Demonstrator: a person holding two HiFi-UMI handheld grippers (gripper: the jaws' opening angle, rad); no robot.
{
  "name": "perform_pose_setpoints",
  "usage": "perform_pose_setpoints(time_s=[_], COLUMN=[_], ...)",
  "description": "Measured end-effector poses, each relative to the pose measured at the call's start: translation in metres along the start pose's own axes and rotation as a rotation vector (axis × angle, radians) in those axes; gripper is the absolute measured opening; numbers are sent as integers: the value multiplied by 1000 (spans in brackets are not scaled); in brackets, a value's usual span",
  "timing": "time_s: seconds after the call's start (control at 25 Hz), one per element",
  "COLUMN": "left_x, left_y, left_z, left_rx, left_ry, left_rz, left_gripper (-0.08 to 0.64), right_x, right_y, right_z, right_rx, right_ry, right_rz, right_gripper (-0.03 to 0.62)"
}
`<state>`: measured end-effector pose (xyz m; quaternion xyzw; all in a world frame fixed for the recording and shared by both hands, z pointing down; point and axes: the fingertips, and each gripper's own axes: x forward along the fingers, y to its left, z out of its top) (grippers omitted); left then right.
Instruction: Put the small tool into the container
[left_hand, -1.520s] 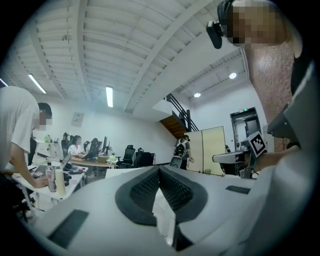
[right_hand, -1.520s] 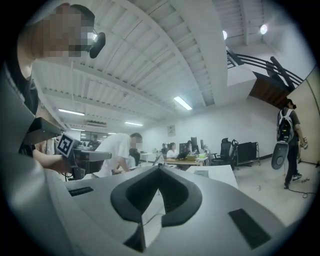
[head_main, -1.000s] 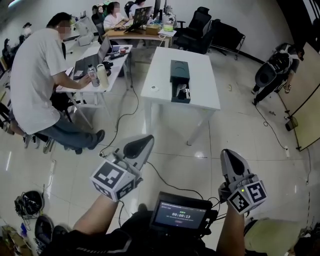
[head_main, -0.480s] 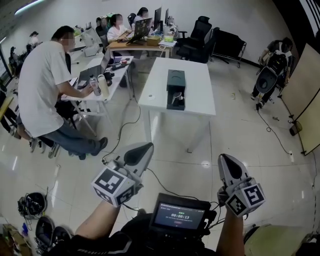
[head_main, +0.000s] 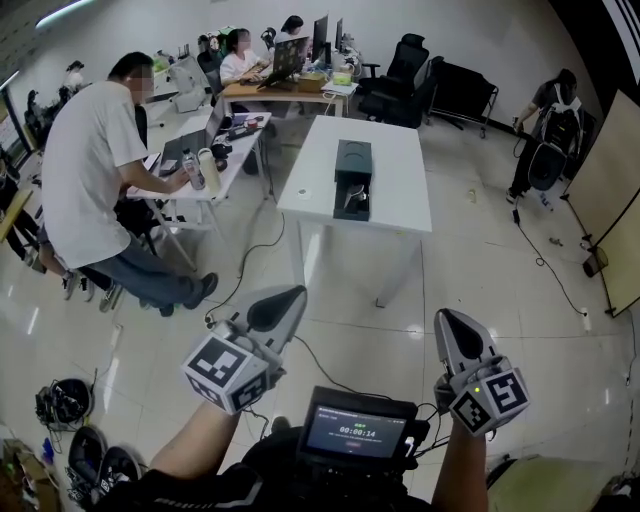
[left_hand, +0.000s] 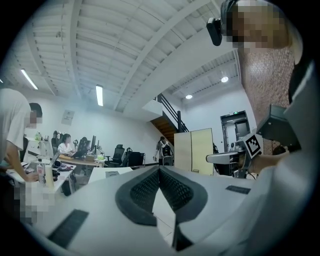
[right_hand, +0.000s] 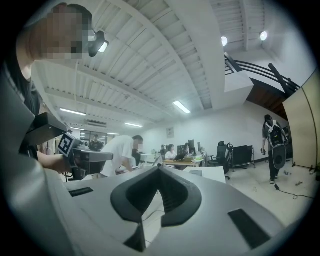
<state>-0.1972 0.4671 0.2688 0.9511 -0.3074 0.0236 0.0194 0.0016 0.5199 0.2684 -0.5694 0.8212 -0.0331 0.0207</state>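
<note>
Head view: the container (head_main: 352, 170), a long dark box, lies on the white table (head_main: 400, 190), well beyond both grippers. A pale speck (head_main: 356, 200) at the container's near end may be the tool, but it is too small to tell, or to say whether it lies inside. The left gripper (head_main: 285, 297) and right gripper (head_main: 449, 322) hang low over the floor on the near side of the table, pointing toward it.

Going by the task's word "small", the tool will likely be light and stiff, and easy to squirt out of the pads. A hold across its middle, jaws square to its length, seems safest. Its shape cannot be read from here, so this is a guess.

Left gripper view: the jaws are clenched tip to tip with nothing between them, and the table shows far off, left of the tips.

Right gripper view: the jaws are likewise pressed together and empty, with the table far off, right of the tips.

Against the frame a second back, the table sits slightly lower and a touch left in the head view. The person (head_main: 548, 140) right of the table now stands instead of bending. The screen (head_main: 355, 435) count is one higher, and both grippers keep their places.
</note>
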Motion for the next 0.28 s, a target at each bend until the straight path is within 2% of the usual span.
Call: perform_pose_setpoints(time_s=[0.12, 0.28], left_x=[-4, -7], left_y=[2, 1], left_z=[0, -4], left_rx=[8, -28], left_ry=[0, 7], left_rz=[6, 2], left_gripper=[5, 5], right_x=[2, 4], right_y=[2, 5], right_z=[2, 1], right_rx=[-5, -11], right_ry=[3, 7], right_rz=[5, 13], right_gripper=[6, 5])
